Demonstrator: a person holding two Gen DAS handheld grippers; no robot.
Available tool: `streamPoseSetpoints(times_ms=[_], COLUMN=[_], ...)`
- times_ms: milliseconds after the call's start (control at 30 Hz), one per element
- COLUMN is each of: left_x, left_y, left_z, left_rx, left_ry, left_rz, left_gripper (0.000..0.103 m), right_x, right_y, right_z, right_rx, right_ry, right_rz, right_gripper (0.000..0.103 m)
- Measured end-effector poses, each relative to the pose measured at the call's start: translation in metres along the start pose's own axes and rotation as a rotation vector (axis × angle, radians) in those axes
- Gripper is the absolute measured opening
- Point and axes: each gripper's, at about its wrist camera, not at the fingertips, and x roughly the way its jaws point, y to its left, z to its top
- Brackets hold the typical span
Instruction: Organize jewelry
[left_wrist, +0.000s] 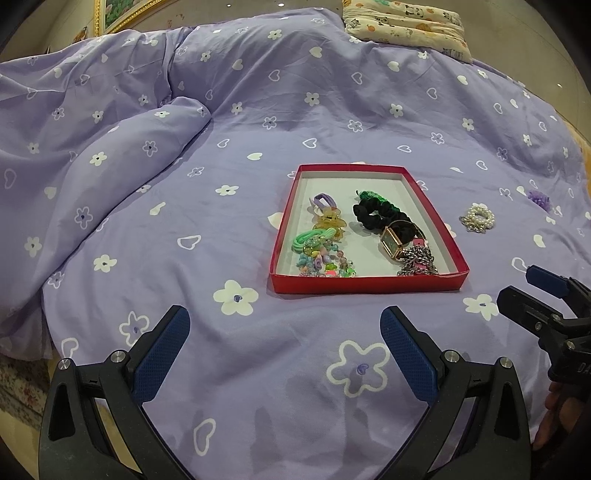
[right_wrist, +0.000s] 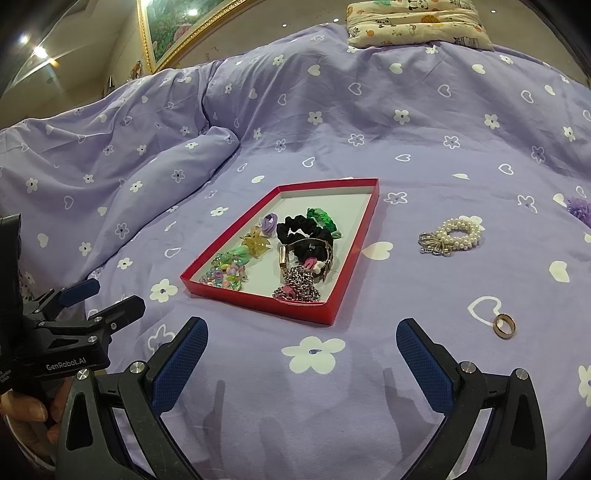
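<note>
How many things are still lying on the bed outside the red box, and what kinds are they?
Outside the red box, on the purple bedspread:
Pearl bracelet: 1
Gold ring: 1
Purple fluffy thing, too close to the picture's edge to name: 1
Total: 3
</note>
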Motion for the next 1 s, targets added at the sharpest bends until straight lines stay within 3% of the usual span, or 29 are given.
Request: streamPoseSetpoints(times_ms=[1000], left_x=[0.0015], left_y=[-0.0003], left_z=[0.002], left_rx=[0.003], left_ry=[0.003], left_rz=[-0.004], left_gripper=[0.103], right_x=[0.001], right_y=[0.0029], right_z=[0.0034], right_rx=[-0.015], right_ry=[0.009], right_rz=[0.0], right_gripper=[0.103])
